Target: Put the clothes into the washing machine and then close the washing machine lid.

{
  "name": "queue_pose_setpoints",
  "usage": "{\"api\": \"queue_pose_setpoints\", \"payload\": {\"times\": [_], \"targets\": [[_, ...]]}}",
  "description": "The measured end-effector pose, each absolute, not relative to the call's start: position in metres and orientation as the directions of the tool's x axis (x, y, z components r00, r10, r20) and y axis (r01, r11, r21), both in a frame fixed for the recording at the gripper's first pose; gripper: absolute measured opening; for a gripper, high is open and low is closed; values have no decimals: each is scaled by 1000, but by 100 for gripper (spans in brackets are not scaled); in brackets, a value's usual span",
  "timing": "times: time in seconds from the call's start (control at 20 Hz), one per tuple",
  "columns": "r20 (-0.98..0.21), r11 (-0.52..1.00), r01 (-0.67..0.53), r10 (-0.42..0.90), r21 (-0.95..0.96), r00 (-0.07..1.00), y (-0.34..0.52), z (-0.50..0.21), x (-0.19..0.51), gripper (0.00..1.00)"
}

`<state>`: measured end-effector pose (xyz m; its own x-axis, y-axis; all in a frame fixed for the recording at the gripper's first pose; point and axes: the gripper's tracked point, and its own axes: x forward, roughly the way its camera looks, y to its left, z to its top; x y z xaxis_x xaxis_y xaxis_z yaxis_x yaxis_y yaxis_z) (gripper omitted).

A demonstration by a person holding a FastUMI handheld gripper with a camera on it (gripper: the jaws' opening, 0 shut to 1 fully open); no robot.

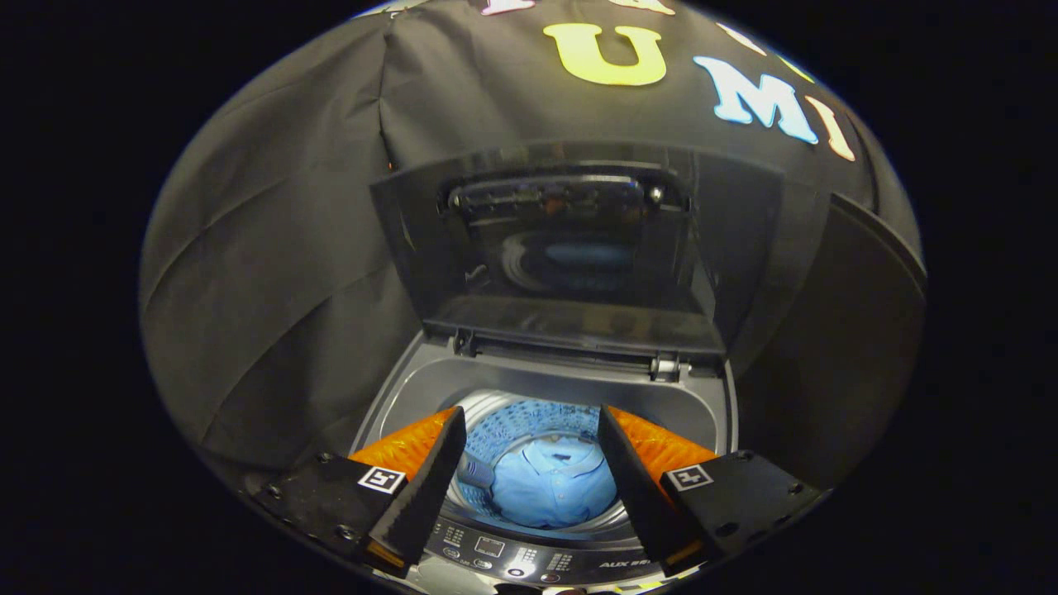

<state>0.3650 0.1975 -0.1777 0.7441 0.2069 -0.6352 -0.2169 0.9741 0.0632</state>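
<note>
Below, a crumpled blue shirt (552, 487) lies in the drum (529, 417), fingers (438, 463) spread.

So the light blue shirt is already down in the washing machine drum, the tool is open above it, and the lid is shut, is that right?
Not quite: the dark glass washing machine lid stands raised open at the back, not shut, as the gripper view shows. The rest holds: the light blue collared shirt lies in the perforated metal drum, and the tool is open above it, holding nothing.
</note>
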Motion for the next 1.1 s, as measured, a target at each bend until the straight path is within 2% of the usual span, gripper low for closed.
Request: {"api": "queue_pose_setpoints", "payload": {"times": [0.3,0.55,1.1], "targets": [[-479,981,-188,183,39,858,196,-115,380,99],[-380,983,-179,179,36,908,202,-79,396,98],[-300,994,-110,108,12,948,201,-36,456,98]]}}
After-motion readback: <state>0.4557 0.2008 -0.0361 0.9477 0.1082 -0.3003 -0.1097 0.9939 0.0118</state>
